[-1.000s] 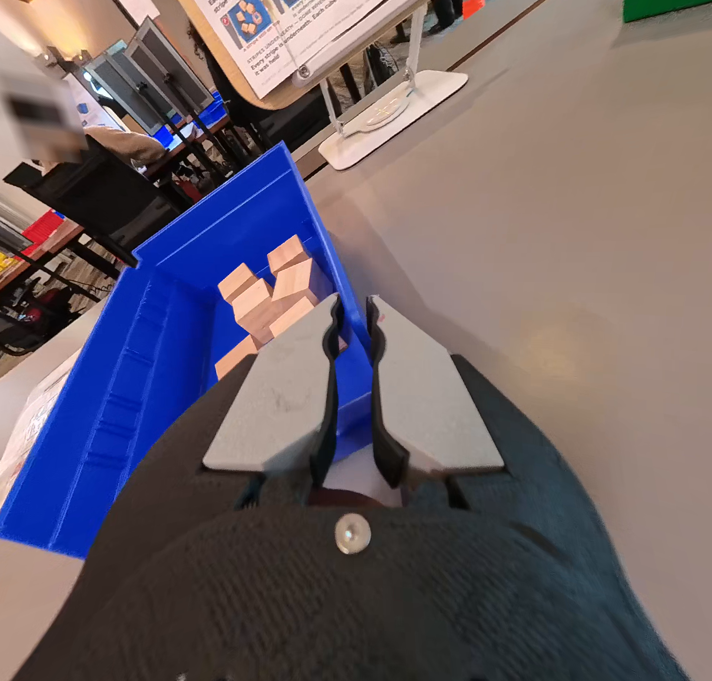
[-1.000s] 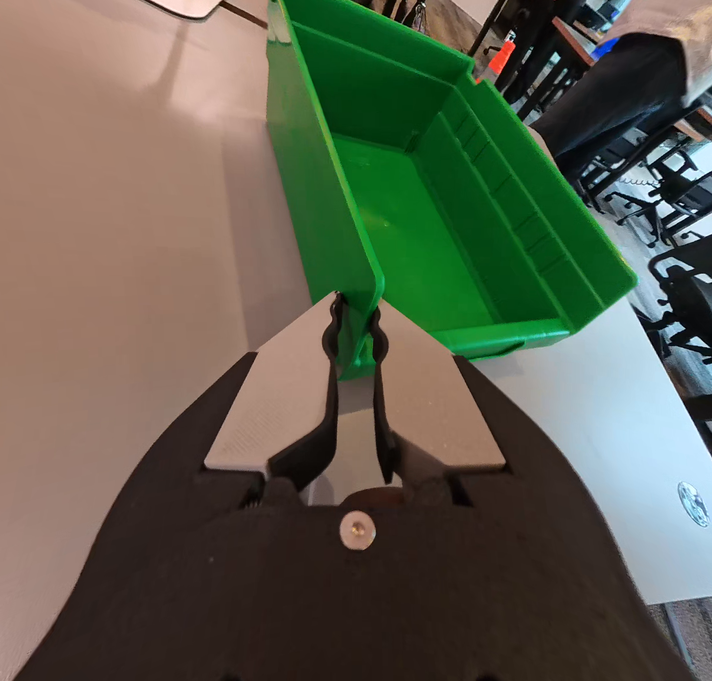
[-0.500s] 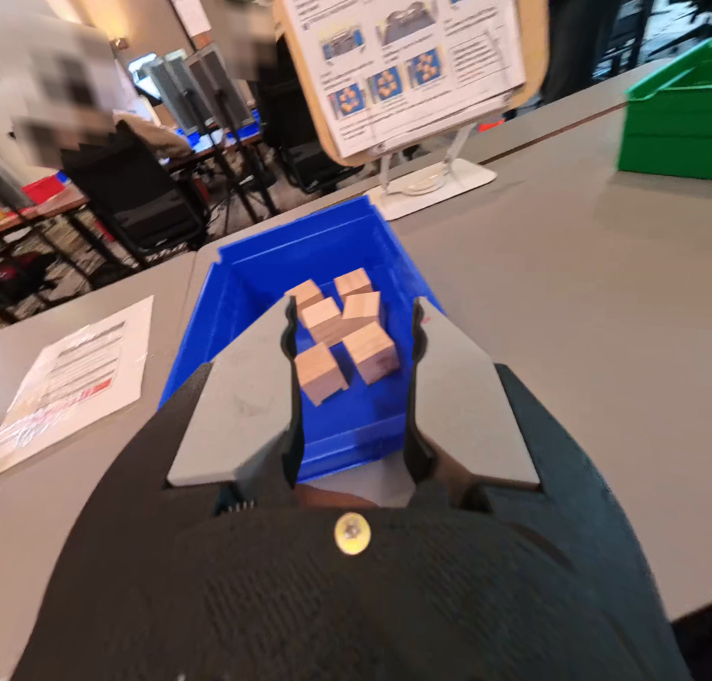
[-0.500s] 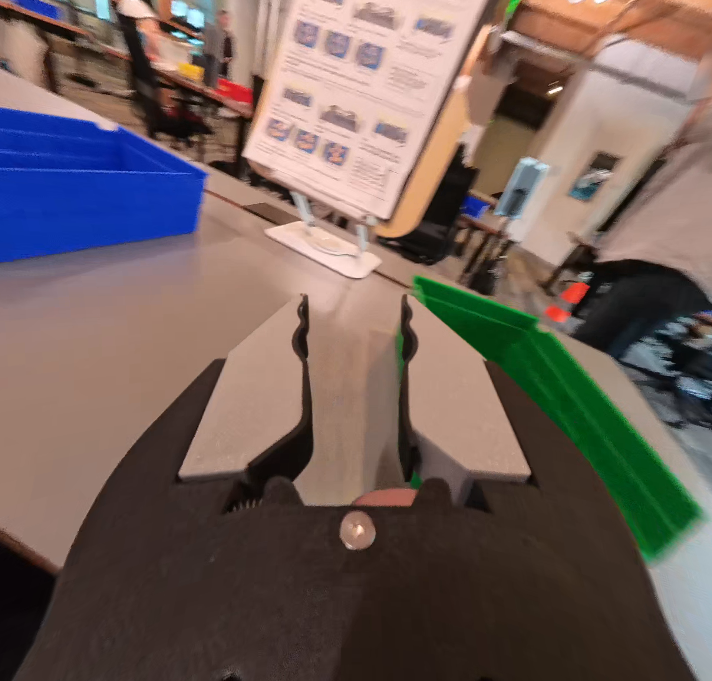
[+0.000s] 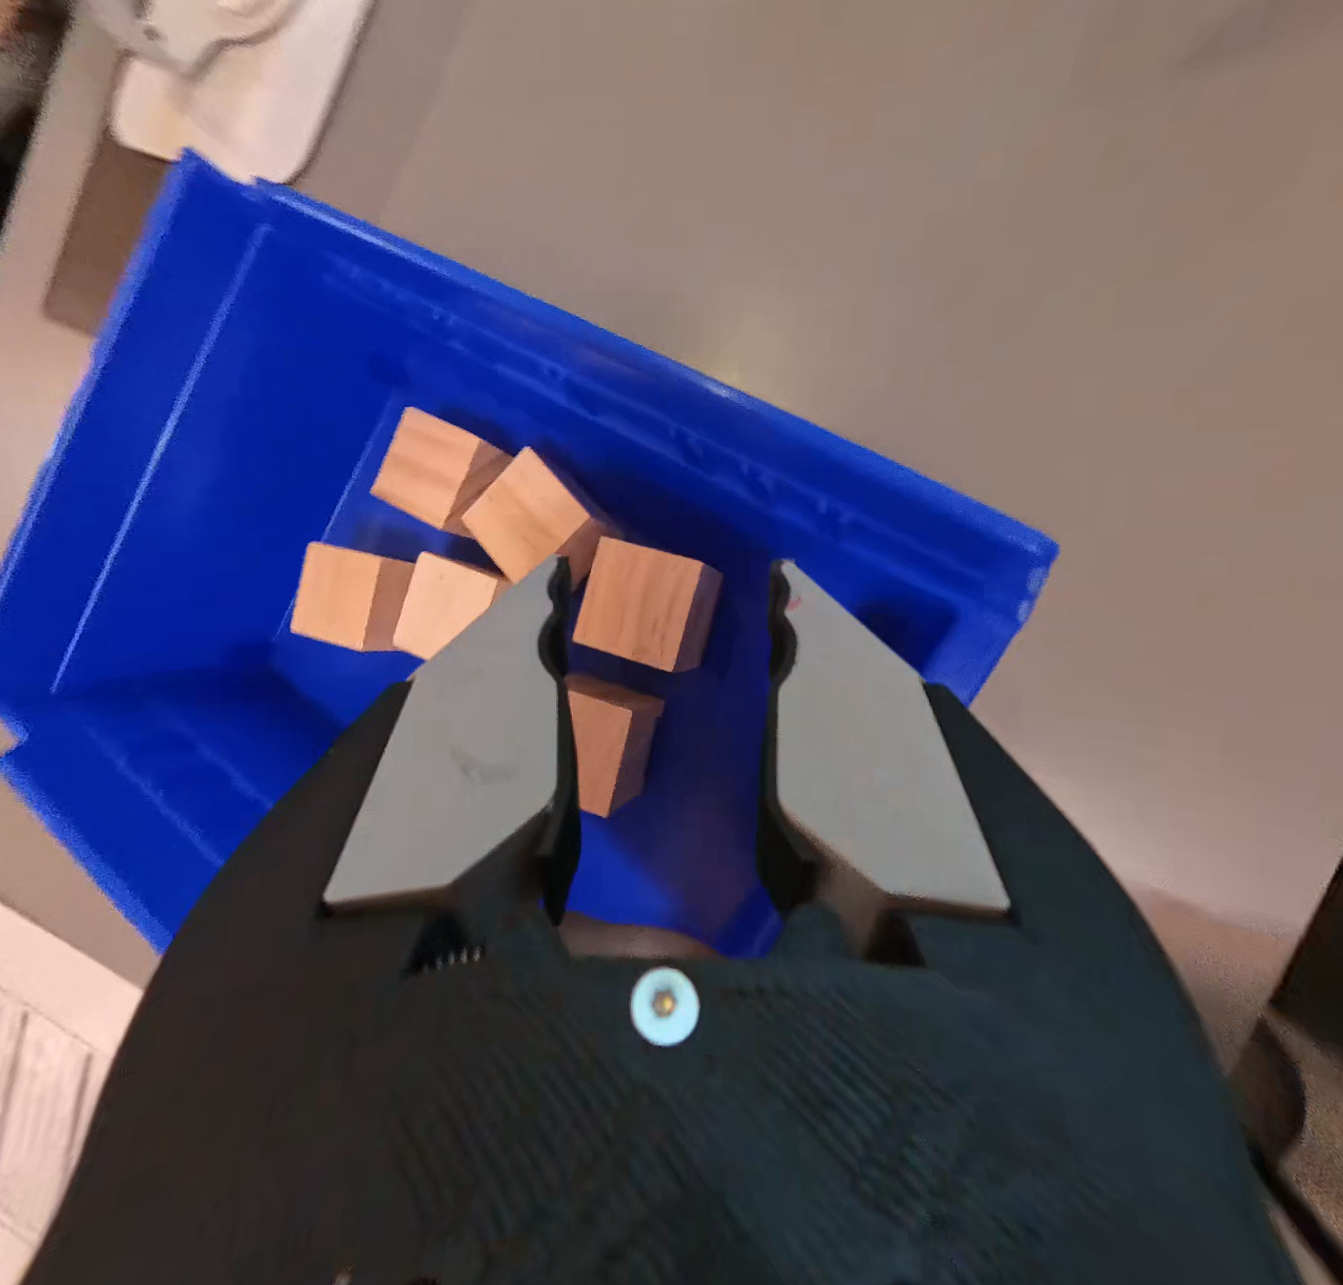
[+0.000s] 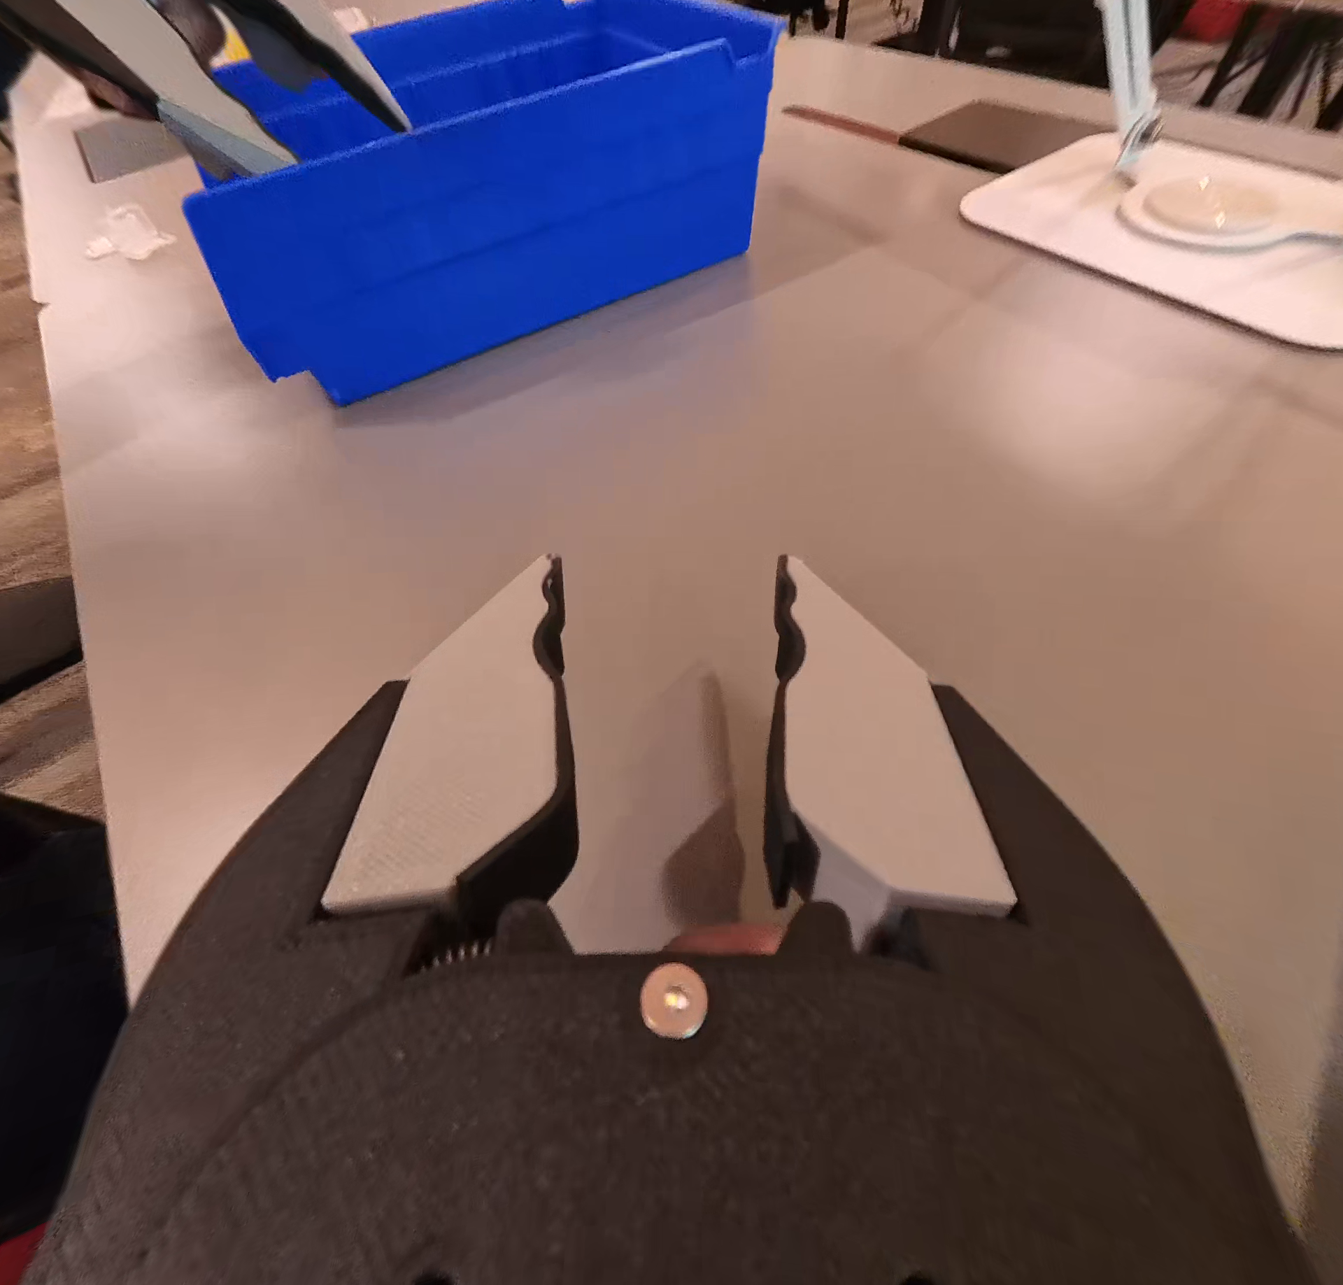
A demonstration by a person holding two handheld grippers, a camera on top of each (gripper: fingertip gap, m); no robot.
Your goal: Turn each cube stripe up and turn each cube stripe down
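Observation:
Several plain wooden cubes lie in a blue bin (image 5: pixel 218 392); no stripe shows on their visible faces. One cube (image 5: pixel 643 614) sits between my left fingers, and another (image 5: pixel 610 749) lies just below it, nearer me. My left gripper (image 5: pixel 668 574) is open and hangs above the bin, looking down into it. My right gripper (image 6: pixel 668 567) is open and empty, low over the grey table, pointing at the blue bin (image 6: pixel 509 233) farther off. The left gripper (image 6: pixel 291 109) also shows there over the bin's left end.
A white stand base (image 5: pixel 218 65) lies beyond the bin; it shows at the right in the right wrist view (image 6: pixel 1177 233). White paper (image 5: pixel 36 1046) lies at the table's left edge. A small clear wrapper (image 6: pixel 127 233) lies left of the bin.
Both grippers opened wider. My left gripper rose and tipped to look down into the blue bin. My right gripper swung left from the green bin to face the blue bin.

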